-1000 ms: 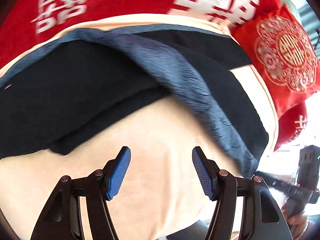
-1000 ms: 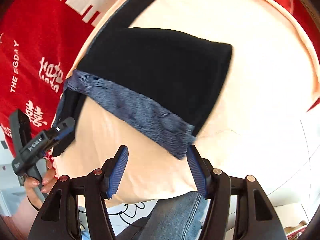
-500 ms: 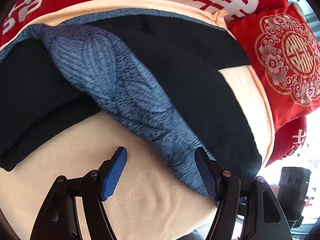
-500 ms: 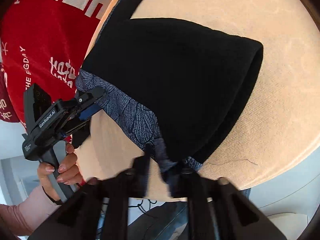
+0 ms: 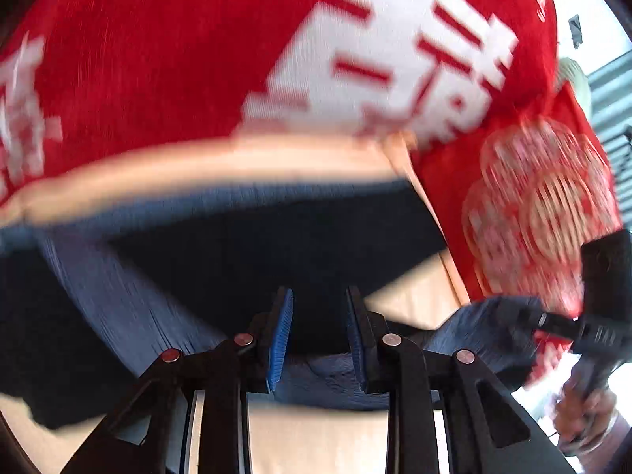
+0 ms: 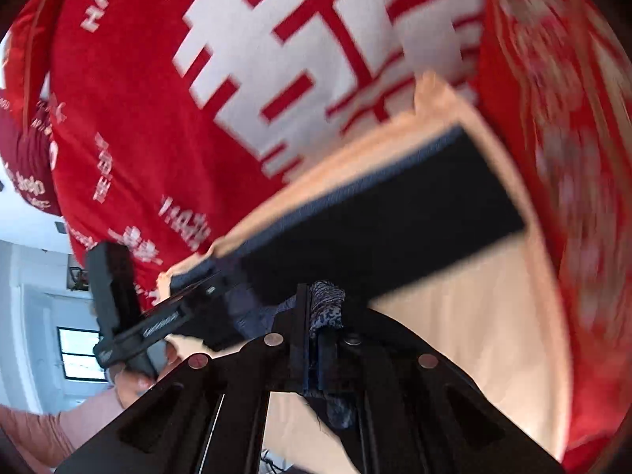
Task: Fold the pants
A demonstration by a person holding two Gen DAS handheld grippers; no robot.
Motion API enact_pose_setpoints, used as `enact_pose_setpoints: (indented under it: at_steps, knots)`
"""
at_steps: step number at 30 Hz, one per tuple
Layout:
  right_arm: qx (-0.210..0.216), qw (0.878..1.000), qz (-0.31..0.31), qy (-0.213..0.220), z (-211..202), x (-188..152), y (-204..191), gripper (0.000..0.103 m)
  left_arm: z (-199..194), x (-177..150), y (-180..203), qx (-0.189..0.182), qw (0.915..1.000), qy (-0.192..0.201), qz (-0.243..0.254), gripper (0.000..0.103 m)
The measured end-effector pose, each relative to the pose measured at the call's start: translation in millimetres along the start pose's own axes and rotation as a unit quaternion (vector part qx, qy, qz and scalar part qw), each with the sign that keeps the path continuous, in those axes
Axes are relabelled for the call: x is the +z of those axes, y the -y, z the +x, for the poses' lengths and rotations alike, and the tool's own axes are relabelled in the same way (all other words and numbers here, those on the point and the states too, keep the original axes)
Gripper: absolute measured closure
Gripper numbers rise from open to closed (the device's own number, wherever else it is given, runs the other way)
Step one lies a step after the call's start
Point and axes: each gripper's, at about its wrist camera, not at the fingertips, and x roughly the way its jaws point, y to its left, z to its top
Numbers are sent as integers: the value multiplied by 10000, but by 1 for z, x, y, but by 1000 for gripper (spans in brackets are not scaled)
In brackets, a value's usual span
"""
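The black pants with a blue patterned waistband lie on a peach cushion. My left gripper has its blue pads closed on the pants' near edge, cloth bunched between them. My right gripper is shut on the blue patterned waistband, with the black pants stretching away from it. Each gripper shows in the other's view: the right one at the right edge, the left one at the left, held by a hand. Both views are blurred by motion.
A red cloth with white characters covers the back behind the cushion. A red embroidered pillow lies to the right. The peach cushion's near edge drops off toward a light room with a window.
Both grippers closed on the pants: the right on the waistband corner, the left on the near edge. Both have lifted and swung toward the red cloth at the back.
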Motion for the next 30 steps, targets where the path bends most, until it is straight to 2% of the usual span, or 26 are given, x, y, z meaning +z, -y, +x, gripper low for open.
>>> enact_pose_setpoints:
  at_steps: [1,3,4,5,6,7,9,11,13,15,17,18,19,20,21,22,23,25,27,28,29,30]
  knots:
    - [-135,9999,-64,2,7,27,4,96,1,12,1,150,9998,101,30,73]
    - [-496,9986,-171,-18,18,63,10,93,2,31,-3,529,9982,264,85,55]
    - [-724,9971,-226,-37,26,82,12,66,1,36,-8,749,9965,371,90,36]
    - [-905,9955,-282,-31,31,94,11,42,-1,38,-14,955,9943,466,68,33]
    - [-1070,9937,-328,-28,37,108,10,8,-2,38,-21,1120,9926,468,39,33]
    - [-1136,9928,-386,51,37,115,7,5,-2,36,-29,1213,9917,425,2,33]
    - [-1349,9895,-502,129,36,126,1,5,-3,26,-48,1518,9877,346,-167,33]
    - [-1348,9894,-504,220,26,116,-6,5,2,14,-67,1810,9829,157,-285,33]
    - [-1091,9926,-409,332,17,90,-5,5,14,-4,-94,2290,9724,-147,-428,33]
    - [-1195,9924,-167,222,17,51,16,9,26,-21,-119,2518,9642,-428,-718,33]
    - [-1464,9889,260,-78,34,16,44,23,32,-33,-135,2565,9604,-555,-933,31]
    - [-1571,9859,527,-232,43,4,58,37,29,-38,-140,2448,9637,-364,-1004,31]
    - [-1567,9830,895,-334,54,-4,77,50,28,-38,-140,2444,9640,-340,-994,31]
    - [-1496,9817,1139,-308,61,-7,89,55,29,-38,-139,2493,9636,-348,-901,31]
    - [-1452,9803,1317,-247,66,-6,99,71,31,-36,-137,2535,9631,-355,-834,31]
    - [-1482,9793,1369,-184,68,-1,101,79,31,-36,-137,2553,9628,-364,-803,31]
    - [-1467,9809,1273,-113,65,3,97,82,32,-35,-137,2552,9630,-377,-786,31]
    - [-1574,9839,850,-39,56,3,85,83,30,-36,-138,2488,9643,-435,-799,31]
    - [-1866,9784,849,-263,57,-3,91,81,23,-42,-144,2482,9644,-460,-784,31]
    - [-1945,9749,1018,-370,57,-7,101,75,20,-46,-148,2478,9645,-462,-783,29]
    - [-1854,9760,1093,-328,53,-8,103,73,17,-49,-149,2496,9639,-481,-794,29]
    - [-1950,9752,1004,-306,48,-8,98,65,15,-49,-150,2510,9631,-528,-818,29]
